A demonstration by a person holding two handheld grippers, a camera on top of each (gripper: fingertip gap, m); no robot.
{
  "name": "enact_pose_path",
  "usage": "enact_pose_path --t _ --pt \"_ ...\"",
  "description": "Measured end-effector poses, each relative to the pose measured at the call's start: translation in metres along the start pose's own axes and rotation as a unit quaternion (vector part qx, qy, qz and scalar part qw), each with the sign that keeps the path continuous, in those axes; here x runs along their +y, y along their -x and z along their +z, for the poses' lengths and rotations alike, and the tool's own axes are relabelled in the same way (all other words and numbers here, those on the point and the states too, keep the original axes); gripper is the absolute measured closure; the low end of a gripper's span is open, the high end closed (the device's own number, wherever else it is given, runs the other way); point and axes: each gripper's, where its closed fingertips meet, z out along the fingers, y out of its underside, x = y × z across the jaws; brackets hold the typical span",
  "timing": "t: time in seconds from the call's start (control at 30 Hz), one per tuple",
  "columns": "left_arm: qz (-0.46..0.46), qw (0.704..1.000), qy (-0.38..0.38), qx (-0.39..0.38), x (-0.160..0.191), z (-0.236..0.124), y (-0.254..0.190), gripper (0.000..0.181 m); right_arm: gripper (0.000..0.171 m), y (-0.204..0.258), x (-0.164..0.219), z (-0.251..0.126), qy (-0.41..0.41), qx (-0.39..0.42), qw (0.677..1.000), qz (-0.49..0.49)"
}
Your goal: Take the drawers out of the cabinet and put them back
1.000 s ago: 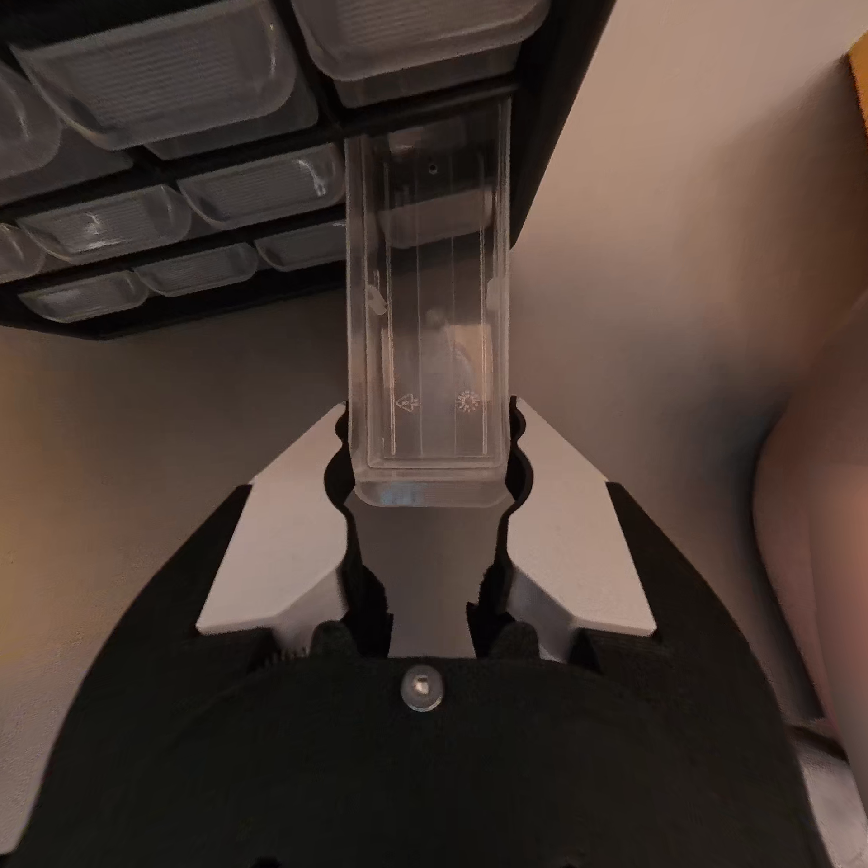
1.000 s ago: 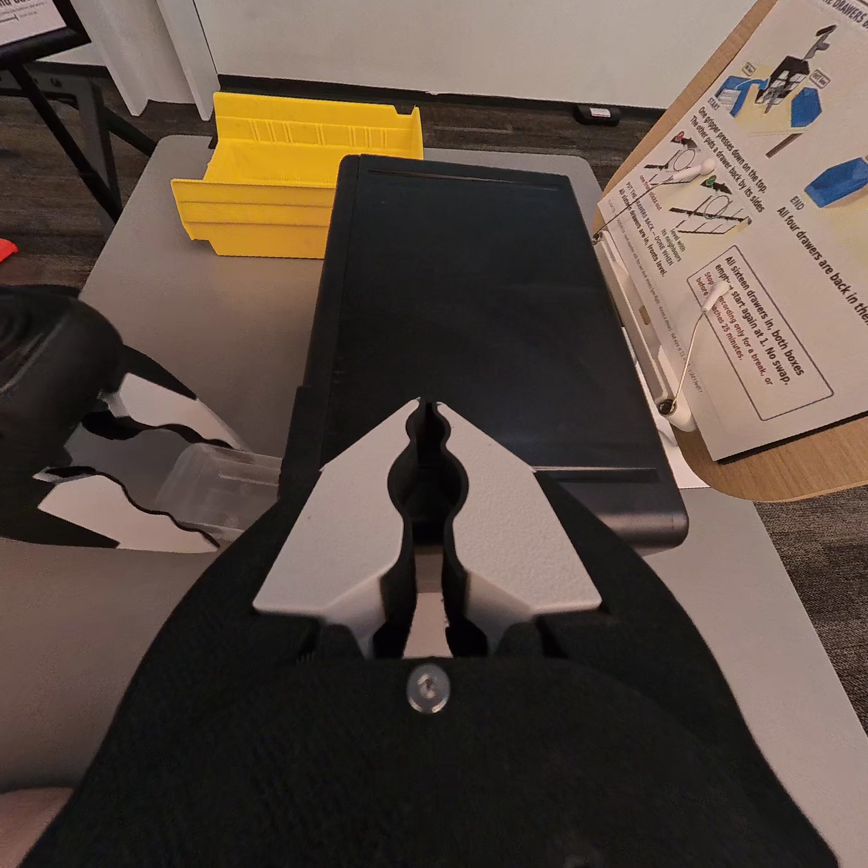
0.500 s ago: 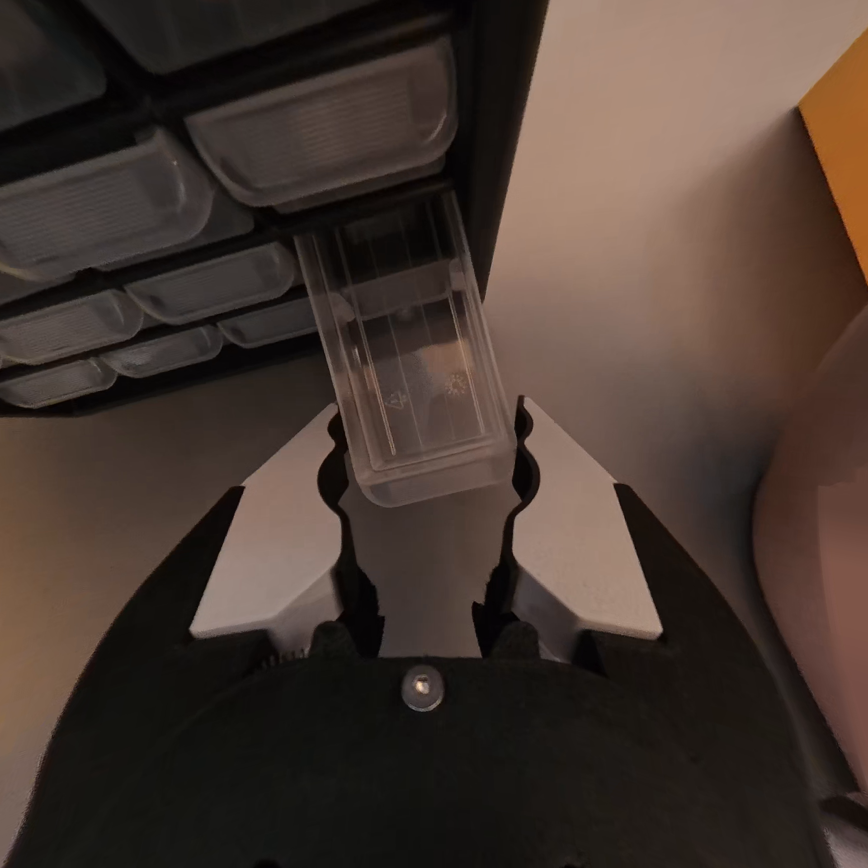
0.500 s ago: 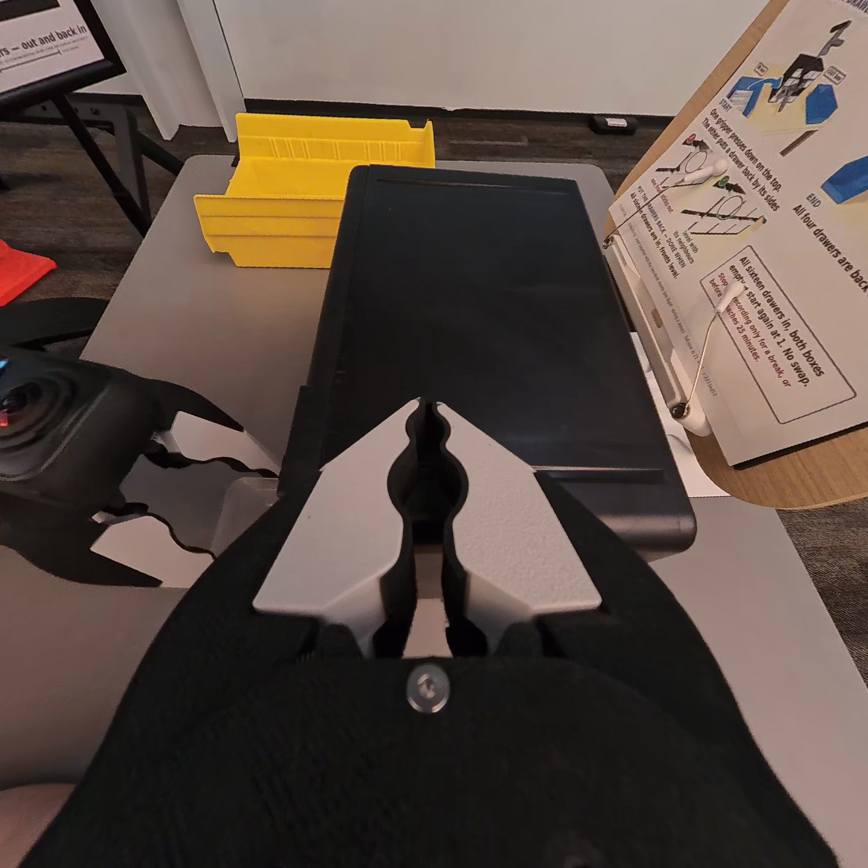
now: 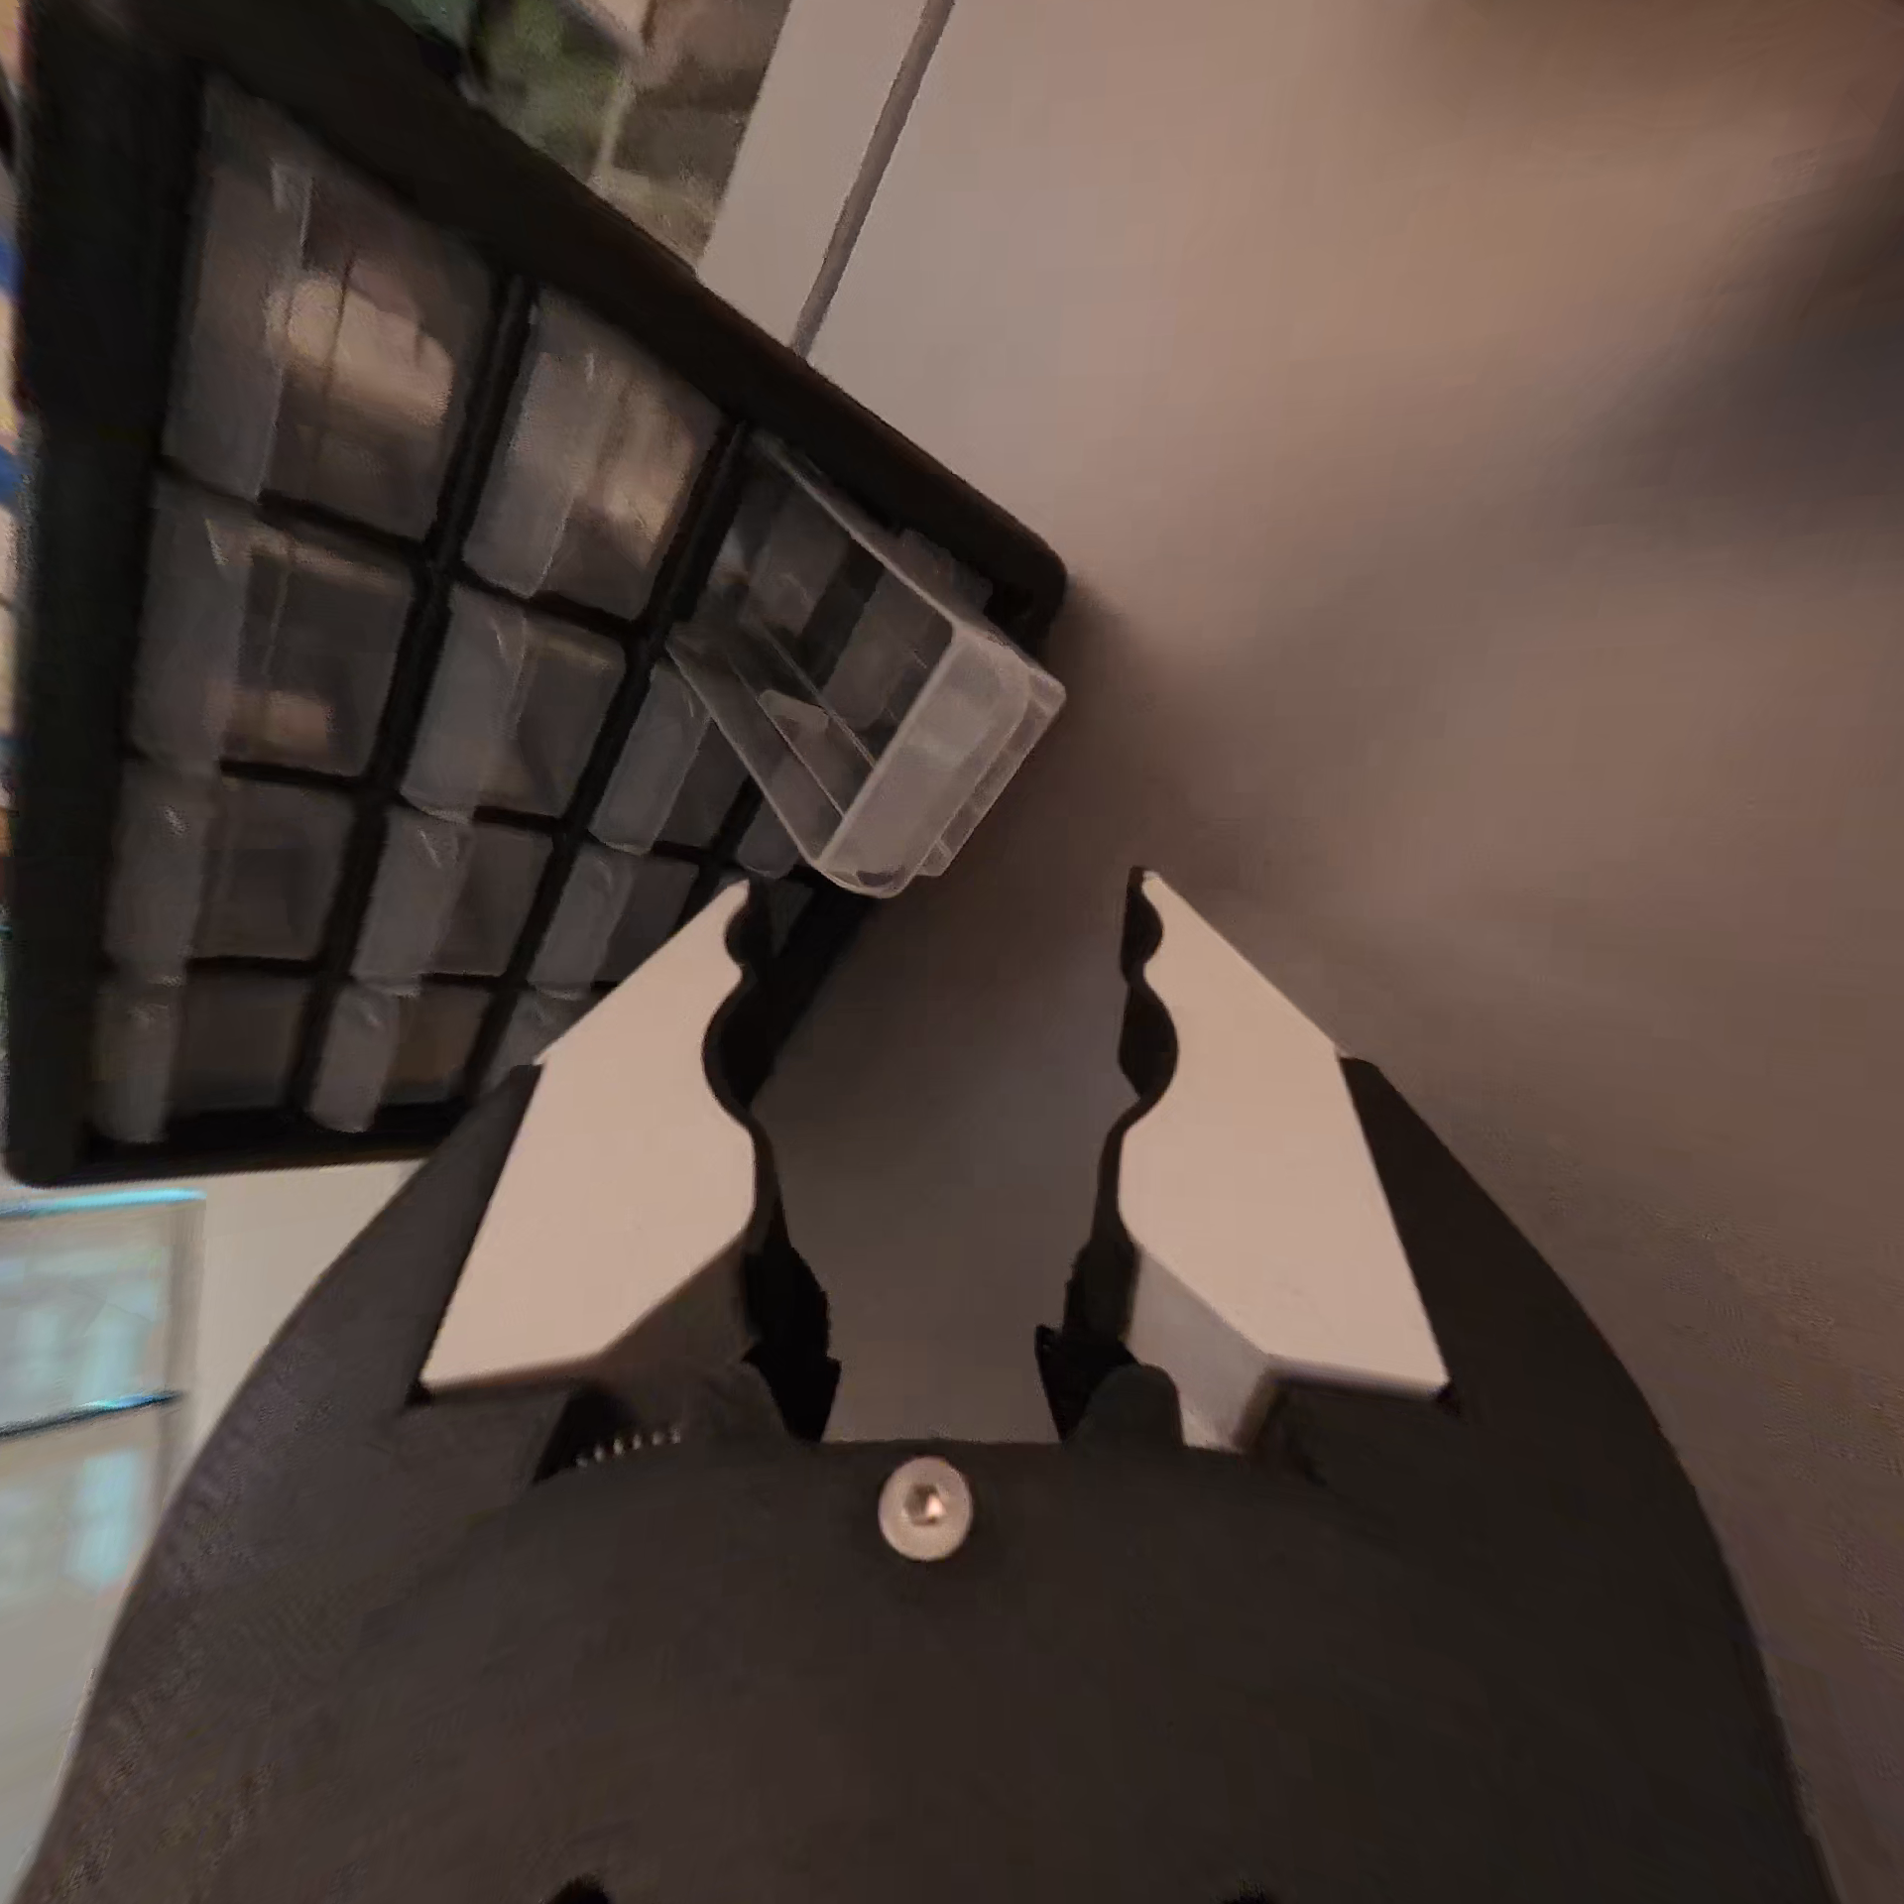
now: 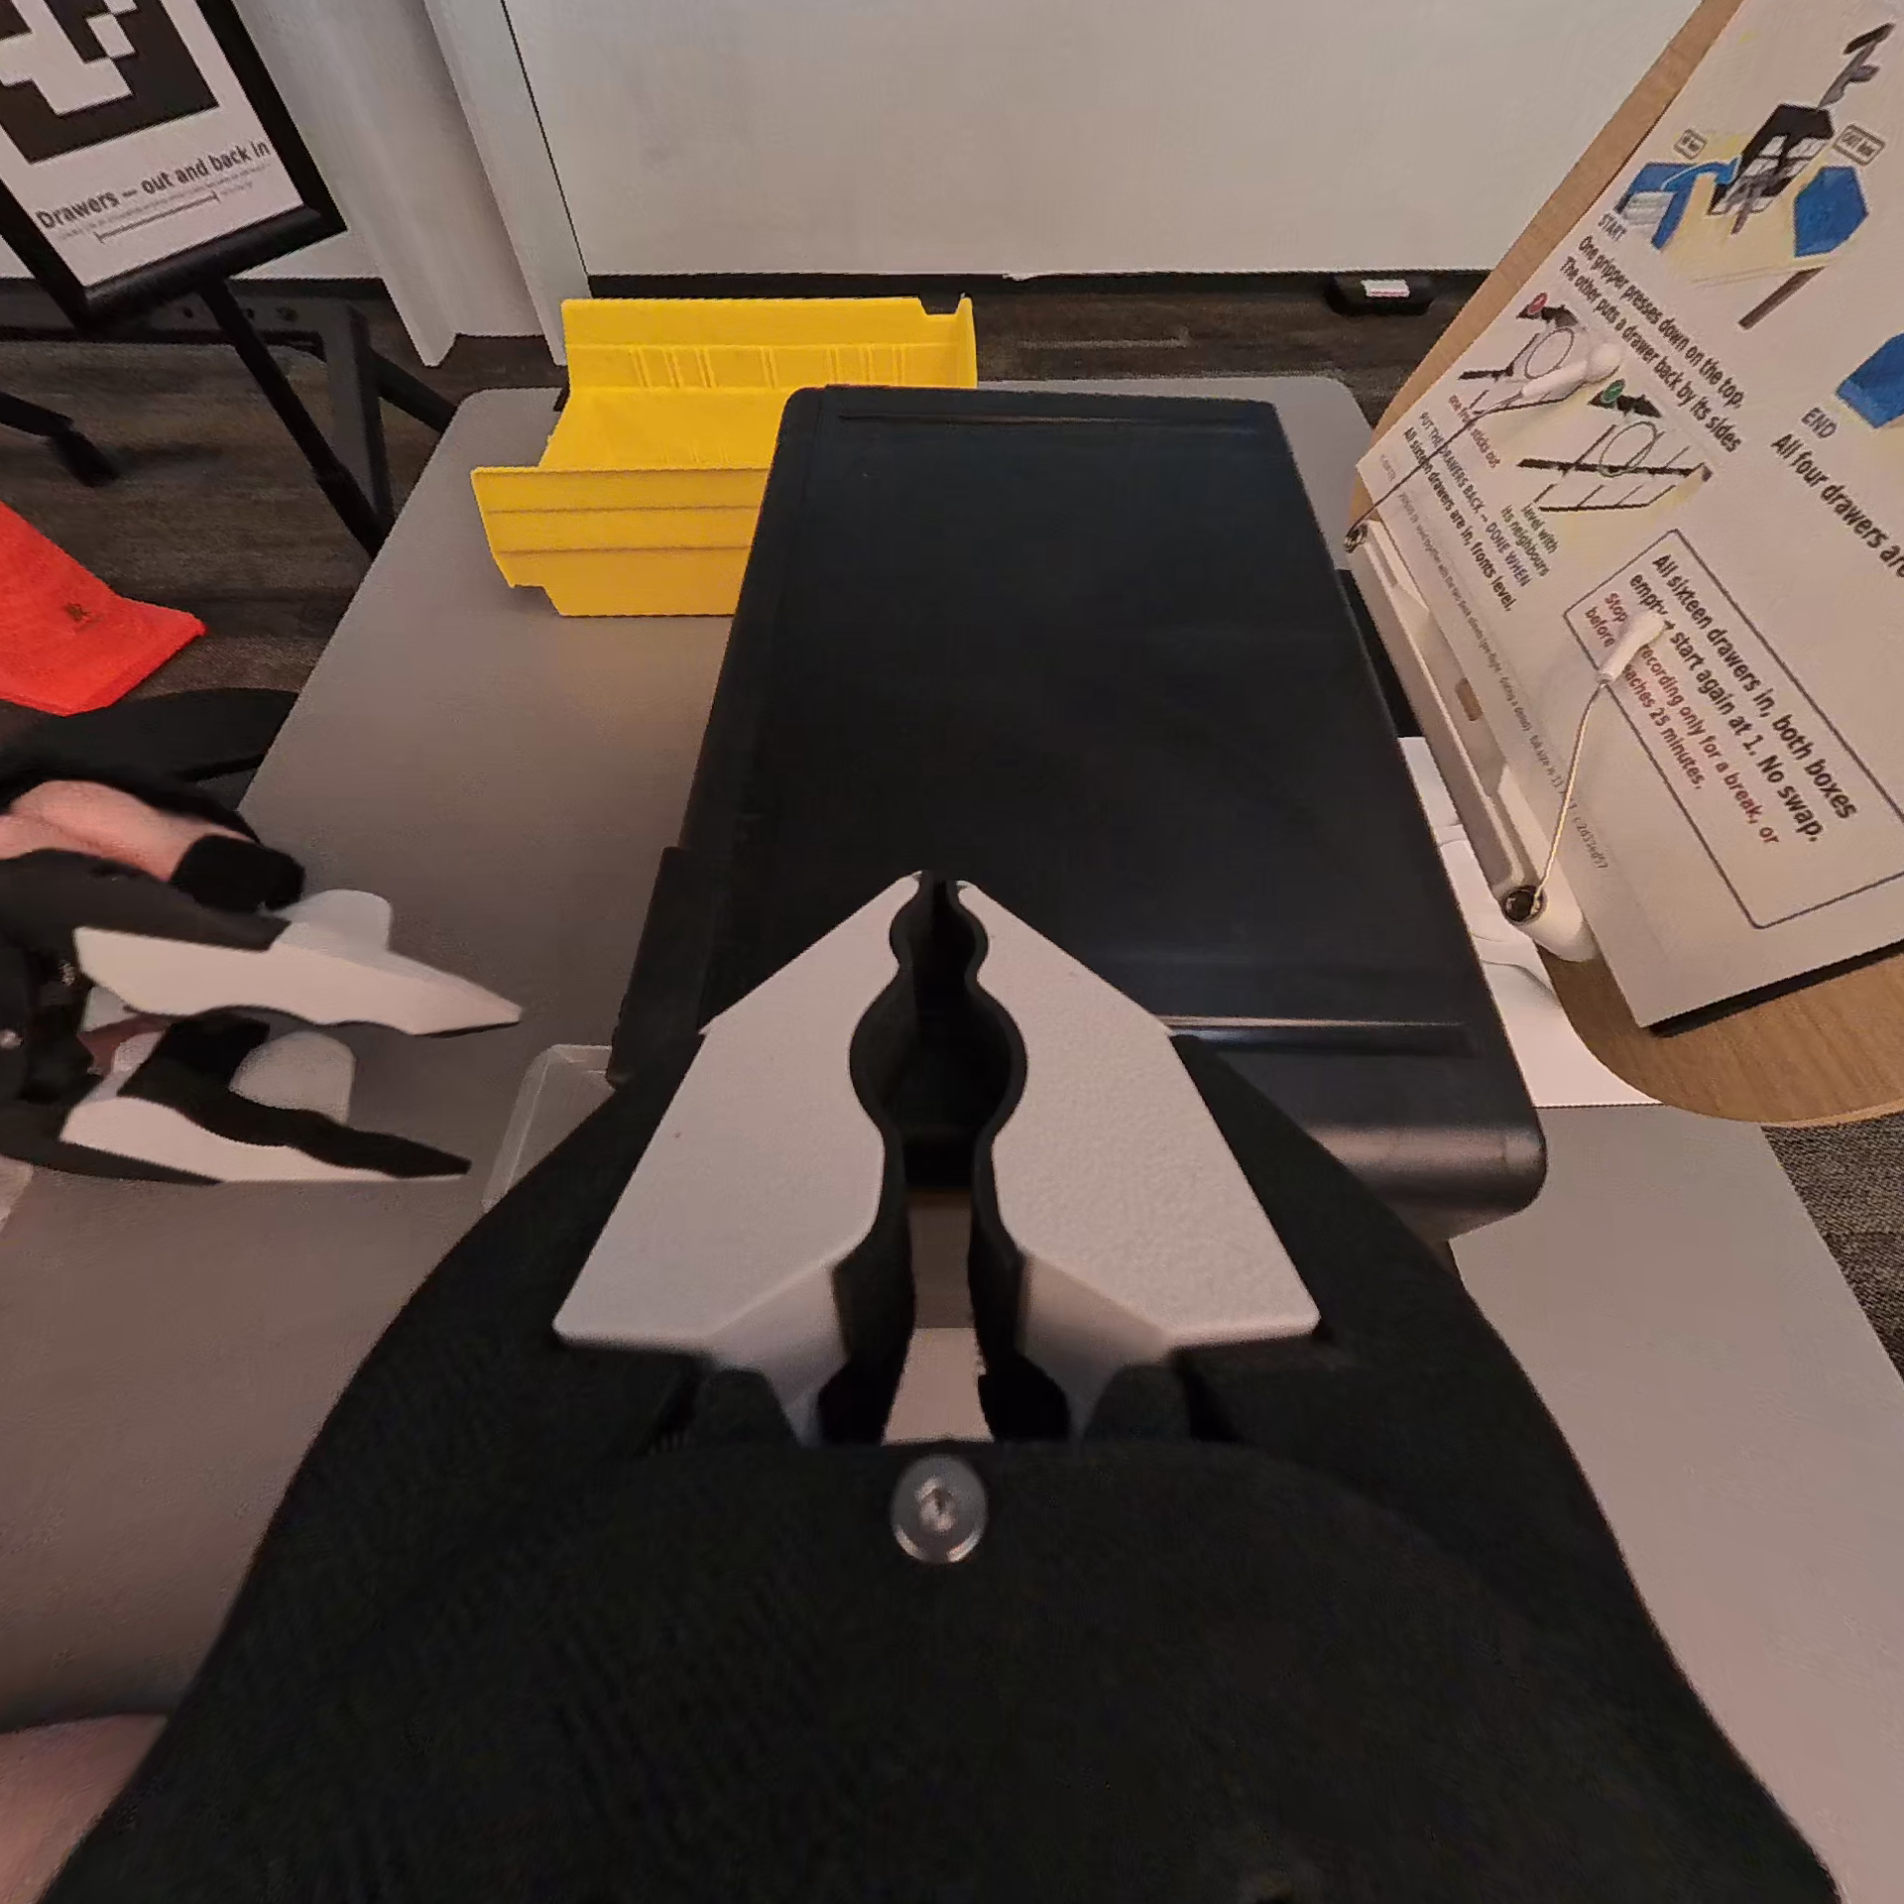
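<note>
The black cabinet (image 5: 82, 639) with several clear drawers shows tilted at the left of the left wrist view. One clear drawer (image 5: 907, 752) sticks partway out of its slot at the cabinet's corner. My left gripper (image 5: 938, 886) is open and empty, just below that drawer and apart from it. It also shows in the right wrist view (image 6: 484, 1092) at the left, beside the cabinet. My right gripper (image 6: 936, 884) is shut and empty, its tips over the cabinet's black top (image 6: 1072, 701). A bit of the protruding drawer (image 6: 551, 1092) shows left of my right gripper.
A yellow bin (image 6: 711, 464) stands behind the cabinet on the grey table (image 6: 464, 721). An instruction board (image 6: 1690, 577) leans on a stand at the right. A framed sign (image 6: 134, 144) stands at the back left, and a red thing (image 6: 72, 618) lies on the floor. To reach the black cabinet (image 5: 82, 639) in a straight line is about 7 cm for my right fingers, about 12 cm for my left.
My left gripper has let go of the clear drawer, opened wider, backed off and rolled. The drawer stays partly in its slot. My right gripper stays shut over the cabinet top.
</note>
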Motion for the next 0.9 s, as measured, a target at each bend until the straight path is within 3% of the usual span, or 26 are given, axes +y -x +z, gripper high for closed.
enact_pose_path --t 0.07,0.13,0.3,0.43,0.9 --pt "0.094 0.994 -0.015 -0.061 -0.001 -0.002 0.004 0.125 0.171 0.0 0.0 0.0 -0.001 -0.001 1.0 0.001" --pt "0.177 0.977 -0.031 -0.113 -0.005 -0.002 0.004 0.15 0.171 0.0 0.0 0.0 -0.001 -0.002 1.0 0.002" --pt "0.246 0.958 -0.036 -0.14 -0.008 0.01 0.0 0.157 0.171 0.0 0.0 0.0 -0.001 -0.003 1.0 0.0" --pt "0.262 0.948 -0.049 -0.175 -0.016 0.014 0.008 0.172 0.171 0.0 0.0 0.0 -0.001 -0.003 1.0 0.001" --pt "0.242 0.946 -0.038 -0.215 -0.032 0.059 0.037 0.174 0.171 0.001 0.0 0.0 -0.001 -0.004 1.0 0.002"
